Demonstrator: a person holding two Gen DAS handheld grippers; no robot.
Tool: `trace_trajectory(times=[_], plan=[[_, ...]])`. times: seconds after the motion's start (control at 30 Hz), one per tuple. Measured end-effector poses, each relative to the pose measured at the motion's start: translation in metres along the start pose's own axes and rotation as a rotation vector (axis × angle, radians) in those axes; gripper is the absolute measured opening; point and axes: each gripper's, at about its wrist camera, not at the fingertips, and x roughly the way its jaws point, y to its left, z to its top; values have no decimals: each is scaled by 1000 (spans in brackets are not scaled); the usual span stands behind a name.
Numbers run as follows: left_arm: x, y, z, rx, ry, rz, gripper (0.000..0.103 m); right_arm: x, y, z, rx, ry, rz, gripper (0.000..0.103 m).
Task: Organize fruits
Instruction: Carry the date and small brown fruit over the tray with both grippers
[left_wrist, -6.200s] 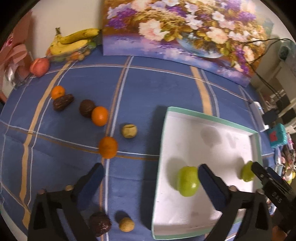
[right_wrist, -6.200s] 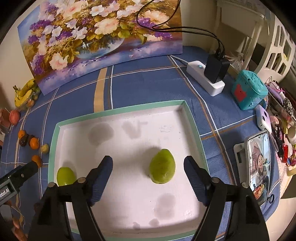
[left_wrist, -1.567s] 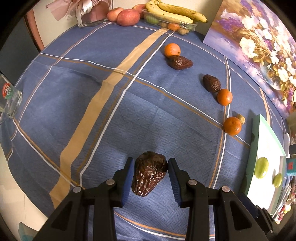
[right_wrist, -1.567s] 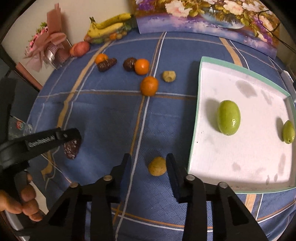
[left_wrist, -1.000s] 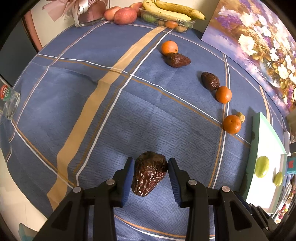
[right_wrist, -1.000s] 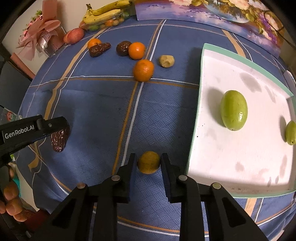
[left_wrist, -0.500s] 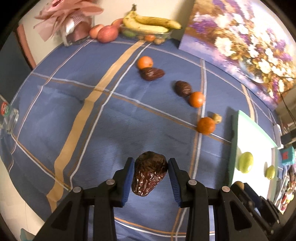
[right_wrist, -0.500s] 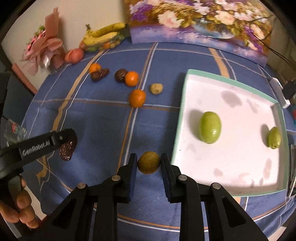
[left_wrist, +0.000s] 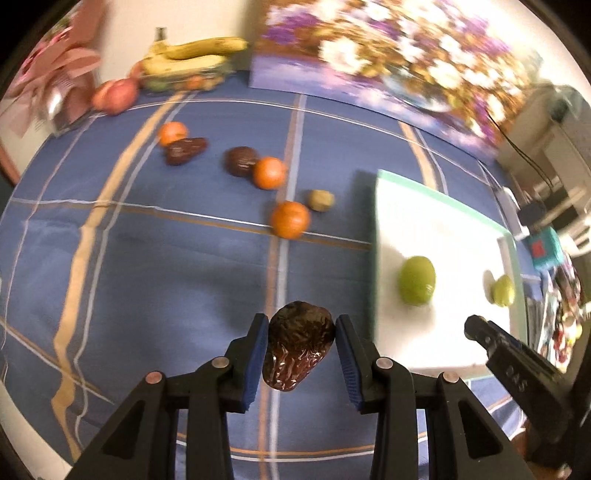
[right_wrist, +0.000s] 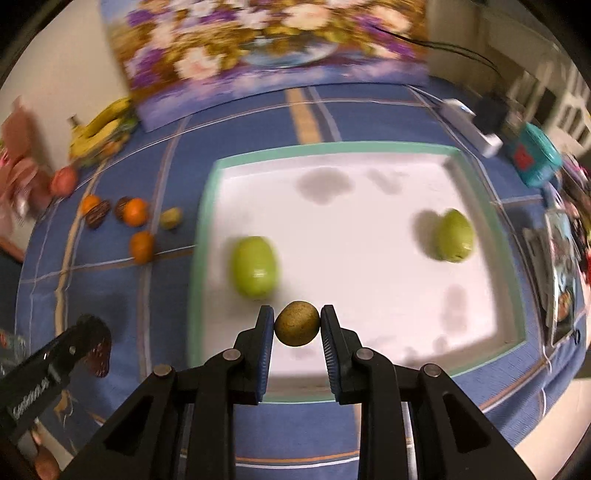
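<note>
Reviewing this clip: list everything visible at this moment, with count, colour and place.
Tray: one, white with green rim, on the cloth.
Green fruits: two, inside the tray.
Oranges: three, on the cloth left of the tray.
Loose dates: two, dark brown, beside the oranges.
Tan fruit: one, by the nearest orange.
Bananas: yellow bunch, far edge.
Painting: one, floral, against the wall.
Left gripper: shut on a brown date.
Right gripper: shut on a round tan fruit.
</note>
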Motion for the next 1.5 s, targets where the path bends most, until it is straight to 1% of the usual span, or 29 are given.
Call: trace_trajectory(times=[0.23,0.4,0.63,0.8,0.97,1.13,1.2,1.43,1.5], plan=[[9,-44,-7,104,17,-40,40,2,-50,5,79,22,-42,27],[16,-61,-10,150,35,-53,40,2,-80,2,131,28,-62,27],[25,-81,-13,199,46,-70,40,8,-108,2,183,41,-79,27],[30,-90,-16,226,46,-65,40,13,-117,3,195,51,-81,27],[39,-94,-15,232,57,-54,40,19,-119,0,198,72,-78,27],[56,-96,-15,227,88,-37,40,27,-119,-1,196,95,-77,27],[62,-97,-15,228,98,-30,40,27,-118,-1,192,90,-80,27],[63,-102,-13,230,95,-32,40,27,-120,0,191,85,-76,27],[62,-97,-15,225,98,-33,40,27,-119,0,188,85,-78,27]])
